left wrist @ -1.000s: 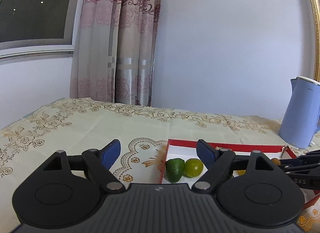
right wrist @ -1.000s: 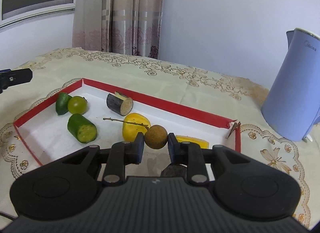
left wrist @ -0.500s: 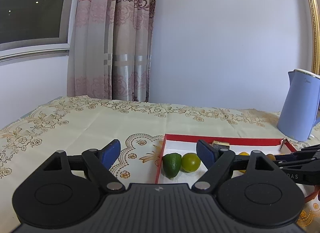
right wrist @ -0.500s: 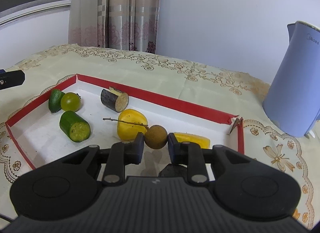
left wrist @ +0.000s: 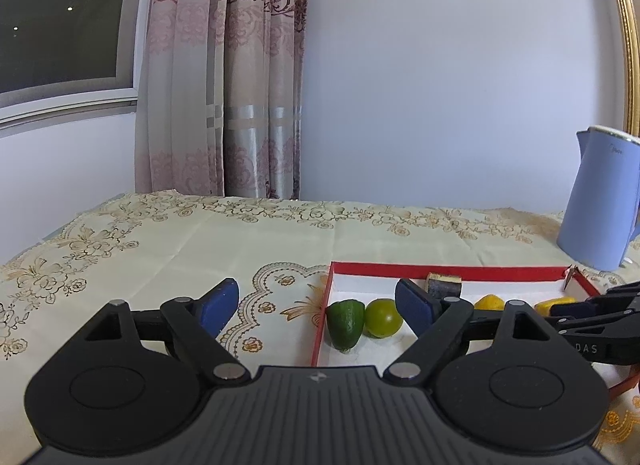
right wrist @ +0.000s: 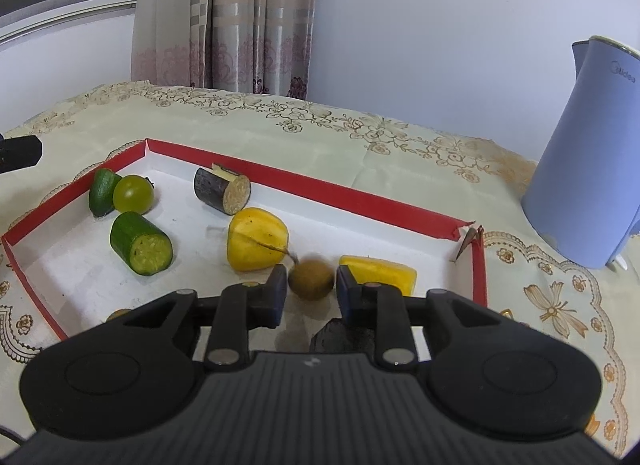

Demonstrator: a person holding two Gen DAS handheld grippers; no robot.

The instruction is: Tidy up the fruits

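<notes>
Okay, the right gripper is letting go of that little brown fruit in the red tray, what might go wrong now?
The right gripper jaws are opening around the round brown fruit, with small gaps showing at both pads. Being round, it may roll, perhaps against the yellow pepper or the yellow slice close beside it. Its thin stem lies across the pepper and might drag on it. A pad could also nudge the fruit as the gripper withdraws.

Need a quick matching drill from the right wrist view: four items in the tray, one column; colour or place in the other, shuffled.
Items:
1. cucumber piece
2. eggplant piece
3. round brown fruit
4. green tomato

Descriptions:
A. between the right gripper pads as its jaws open
B. dark skin, by the tray's far wall
C. cut face pale green, facing the camera
D. touching a green wedge near the left corner

Pairs: 1-C, 2-B, 3-A, 4-D
</notes>
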